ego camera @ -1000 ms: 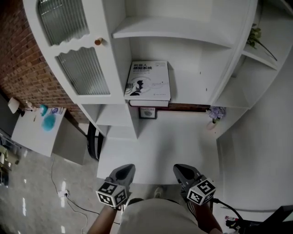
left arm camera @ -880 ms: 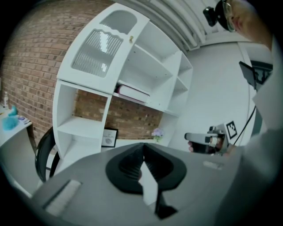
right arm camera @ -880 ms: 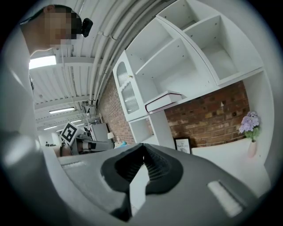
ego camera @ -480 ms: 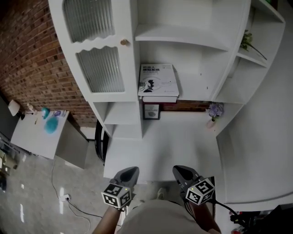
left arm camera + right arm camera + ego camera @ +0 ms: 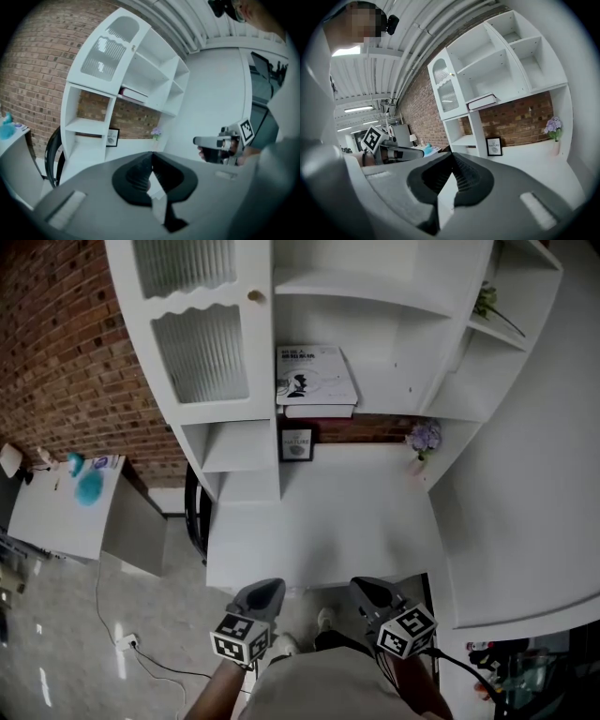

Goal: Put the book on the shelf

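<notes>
The white book lies flat on top of a darker book on the white shelf, in the open compartment beside the glass door. It shows again as a thin stack, the book in the left gripper view and the book in the right gripper view. Both grippers hang low, close to the person's body and well back from the desk. My left gripper is shut and empty. My right gripper is shut and empty too.
A white desk top runs under the shelf unit, with a small framed picture and a vase of purple flowers at its back. A glass cabinet door is at left. A side table holds a teal object. Cables lie on the floor.
The head view has shifted and pulled back, so the shelf and book sit higher in frame. Both grippers stay shut at the bottom edge, drifting slightly lower.
</notes>
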`<action>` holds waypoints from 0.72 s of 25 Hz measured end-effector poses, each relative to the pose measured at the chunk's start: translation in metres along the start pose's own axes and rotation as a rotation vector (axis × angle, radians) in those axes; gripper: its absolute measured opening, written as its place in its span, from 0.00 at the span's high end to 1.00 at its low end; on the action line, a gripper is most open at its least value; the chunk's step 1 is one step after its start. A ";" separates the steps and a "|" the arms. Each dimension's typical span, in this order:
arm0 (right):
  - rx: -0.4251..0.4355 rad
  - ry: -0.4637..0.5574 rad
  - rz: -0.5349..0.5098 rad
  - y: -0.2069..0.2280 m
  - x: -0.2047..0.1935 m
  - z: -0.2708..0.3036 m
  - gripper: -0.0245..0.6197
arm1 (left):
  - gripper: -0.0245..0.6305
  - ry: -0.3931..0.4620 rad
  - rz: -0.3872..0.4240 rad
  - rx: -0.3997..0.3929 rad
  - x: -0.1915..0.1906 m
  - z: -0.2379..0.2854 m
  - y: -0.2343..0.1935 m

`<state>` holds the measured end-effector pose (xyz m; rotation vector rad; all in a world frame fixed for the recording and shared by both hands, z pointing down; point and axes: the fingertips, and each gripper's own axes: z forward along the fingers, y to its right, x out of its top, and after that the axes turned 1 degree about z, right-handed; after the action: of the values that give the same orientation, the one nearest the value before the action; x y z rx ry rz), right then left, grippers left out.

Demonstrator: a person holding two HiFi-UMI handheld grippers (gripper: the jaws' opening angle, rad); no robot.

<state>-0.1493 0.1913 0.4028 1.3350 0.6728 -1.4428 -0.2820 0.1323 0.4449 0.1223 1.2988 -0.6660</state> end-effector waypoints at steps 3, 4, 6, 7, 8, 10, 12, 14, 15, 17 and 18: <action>-0.009 0.011 -0.004 0.000 0.000 -0.009 0.96 | 0.95 0.002 0.018 -0.009 -0.004 -0.003 0.012; -0.009 0.016 -0.002 0.002 0.001 -0.011 0.96 | 0.95 0.006 0.020 -0.007 -0.004 -0.004 0.015; -0.006 0.026 0.006 0.006 0.002 -0.016 0.96 | 0.95 0.011 0.018 0.001 -0.005 -0.003 0.021; -0.004 0.029 0.009 0.009 0.003 -0.017 0.96 | 0.95 0.012 0.015 0.005 -0.005 -0.003 0.023; 0.000 0.031 0.008 0.011 0.003 -0.018 0.96 | 0.95 0.013 0.011 0.010 -0.005 -0.002 0.025; 0.013 0.029 -0.003 0.013 0.006 -0.023 0.96 | 0.95 0.019 -0.006 0.023 -0.003 -0.001 0.029; 0.027 0.023 -0.023 0.016 0.008 -0.028 0.96 | 0.95 0.027 -0.019 0.035 -0.002 0.001 0.033; 0.032 0.019 -0.029 0.021 0.008 -0.032 0.96 | 0.95 0.024 -0.017 0.045 -0.004 0.004 0.035; 0.031 0.017 -0.026 0.024 0.007 -0.034 0.96 | 0.95 0.021 -0.015 0.051 -0.005 0.006 0.036; 0.032 0.014 -0.019 0.028 0.005 -0.039 0.96 | 0.95 0.018 -0.014 0.058 -0.005 0.008 0.039; 0.035 0.011 -0.017 0.030 0.004 -0.041 0.96 | 0.95 0.019 -0.015 0.060 -0.005 0.009 0.042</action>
<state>-0.1059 0.2172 0.3959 1.3688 0.6704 -1.4680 -0.2537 0.1640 0.4403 0.1683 1.2991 -0.7190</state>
